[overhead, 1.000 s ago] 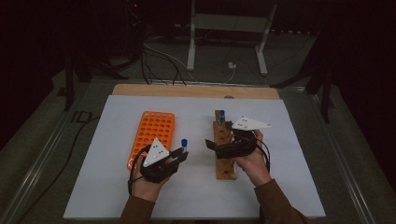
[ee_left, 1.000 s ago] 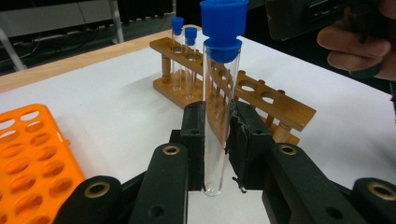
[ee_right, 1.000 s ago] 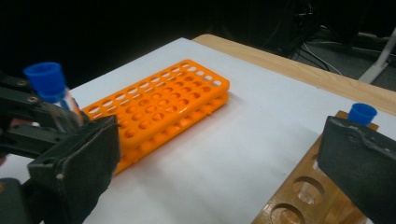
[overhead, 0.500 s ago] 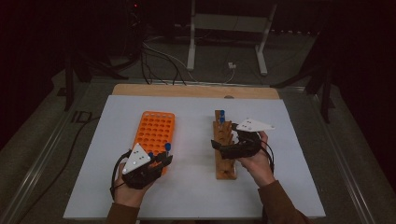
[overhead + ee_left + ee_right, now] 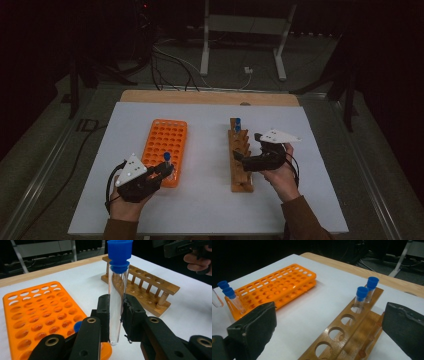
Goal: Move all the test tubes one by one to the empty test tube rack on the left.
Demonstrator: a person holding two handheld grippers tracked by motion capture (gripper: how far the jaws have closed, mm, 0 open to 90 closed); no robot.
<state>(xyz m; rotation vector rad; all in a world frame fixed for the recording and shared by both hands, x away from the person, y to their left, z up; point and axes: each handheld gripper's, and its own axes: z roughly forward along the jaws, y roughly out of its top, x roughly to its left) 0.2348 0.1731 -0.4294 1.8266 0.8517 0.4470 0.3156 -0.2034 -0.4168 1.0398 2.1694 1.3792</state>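
Observation:
A clear test tube (image 5: 117, 302) with a blue cap (image 5: 167, 158) stands upright in my left gripper (image 5: 116, 315), whose pads are shut on its lower half. In the high view my left gripper (image 5: 162, 170) hovers at the near right corner of the orange rack (image 5: 167, 137). Just under the jaws, another blue cap (image 5: 77, 326) shows in that rack (image 5: 37, 312). My right gripper (image 5: 247, 149) is open over the wooden rack (image 5: 241, 165), its pads (image 5: 254, 325) wide apart with nothing between them. Two blue-capped tubes (image 5: 362, 295) stand at the far end of the wooden rack (image 5: 342, 330).
The racks lie side by side on a white sheet (image 5: 210, 200) over the table. A wooden strip (image 5: 210, 97) runs along its far edge. Cables and a metal stand (image 5: 240, 30) are on the dark floor beyond.
My left hand has carried the tube leftward, from beside the wooden rack to the near corner of the orange rack. The right hand has stayed over the wooden rack.

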